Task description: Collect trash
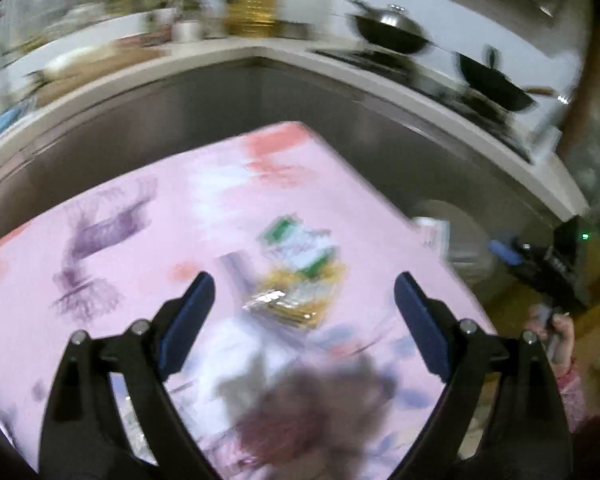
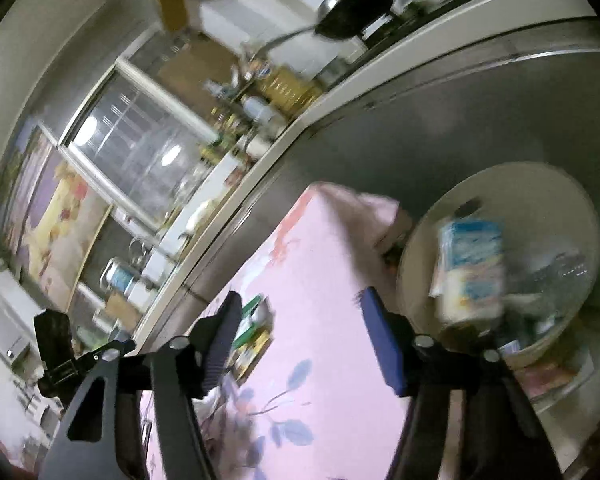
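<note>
On the pink flowered tablecloth lie a green-and-white packet and a crumpled yellow and silver wrapper. My left gripper hangs above them, open wide, touching neither. The right wrist view shows the same wrappers beside the left fingertip of my right gripper, which is open over the cloth with nothing between its pads. Right of the table stands a round pale bin holding a blue-and-white package and other litter. Both pictures are motion-blurred.
Grey cabinet fronts and a pale L-shaped counter wrap around the table's far side. On the hob sit two black woks. A hand holds the other tool at the table's right edge. The bin shows blurred off the table's right corner.
</note>
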The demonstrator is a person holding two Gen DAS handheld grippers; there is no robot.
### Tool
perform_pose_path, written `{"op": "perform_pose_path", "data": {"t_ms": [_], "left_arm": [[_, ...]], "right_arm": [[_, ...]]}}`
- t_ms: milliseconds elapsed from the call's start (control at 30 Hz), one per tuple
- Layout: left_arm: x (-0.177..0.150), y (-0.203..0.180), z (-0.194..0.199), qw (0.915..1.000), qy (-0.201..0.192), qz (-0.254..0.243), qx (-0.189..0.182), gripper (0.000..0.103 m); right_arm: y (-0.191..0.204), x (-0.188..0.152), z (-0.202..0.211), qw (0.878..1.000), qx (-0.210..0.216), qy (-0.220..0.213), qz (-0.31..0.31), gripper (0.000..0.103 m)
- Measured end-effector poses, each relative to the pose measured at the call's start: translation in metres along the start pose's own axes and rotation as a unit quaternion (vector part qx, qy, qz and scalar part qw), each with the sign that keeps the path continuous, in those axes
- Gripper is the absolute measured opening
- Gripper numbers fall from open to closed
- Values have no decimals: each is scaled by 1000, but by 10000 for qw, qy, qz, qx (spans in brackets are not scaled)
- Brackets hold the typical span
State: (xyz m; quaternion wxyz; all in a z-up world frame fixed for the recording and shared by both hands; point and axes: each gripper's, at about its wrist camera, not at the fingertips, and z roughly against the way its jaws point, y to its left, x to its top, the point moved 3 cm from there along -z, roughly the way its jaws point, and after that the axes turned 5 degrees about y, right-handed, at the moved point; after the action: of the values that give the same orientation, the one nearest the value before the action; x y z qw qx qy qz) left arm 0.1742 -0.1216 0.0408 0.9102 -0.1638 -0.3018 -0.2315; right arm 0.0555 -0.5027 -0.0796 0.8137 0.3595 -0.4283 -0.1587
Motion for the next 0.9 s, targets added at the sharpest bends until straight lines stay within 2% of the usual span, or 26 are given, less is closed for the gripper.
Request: {"op": "perform_pose_path", "data": {"t_ms": [133,267,367,533,633,767,900], "left_arm": [[-30,49,26,9987,-40,461,226,79],[-68,80,31,9967,112,787,137,75],[-94,90,31,9963,201,834,45,73],[-121,115,37,9951,192,964,-140,73],[-135,122,41,9949,207,967,-198,73],[-141,119,42,9962,231,805,-221,73],[-141,113,38,9970,232,670,-316,73]], "right_arm": [[25,-22,-47,9983,185,556,12,48],[45,-38,-91,9940,233,1067,-3,48],[56,-33,-119,9919,123,1261,39,48],[57,-12,-182,9863,-387,1602,72,48],[57,-11,-215,9811,-344,1901,-62,48],[72,-16,-232,9792,-249,2014,92,48],[94,-46,-243,9696,-59,2431,261,29]]}}
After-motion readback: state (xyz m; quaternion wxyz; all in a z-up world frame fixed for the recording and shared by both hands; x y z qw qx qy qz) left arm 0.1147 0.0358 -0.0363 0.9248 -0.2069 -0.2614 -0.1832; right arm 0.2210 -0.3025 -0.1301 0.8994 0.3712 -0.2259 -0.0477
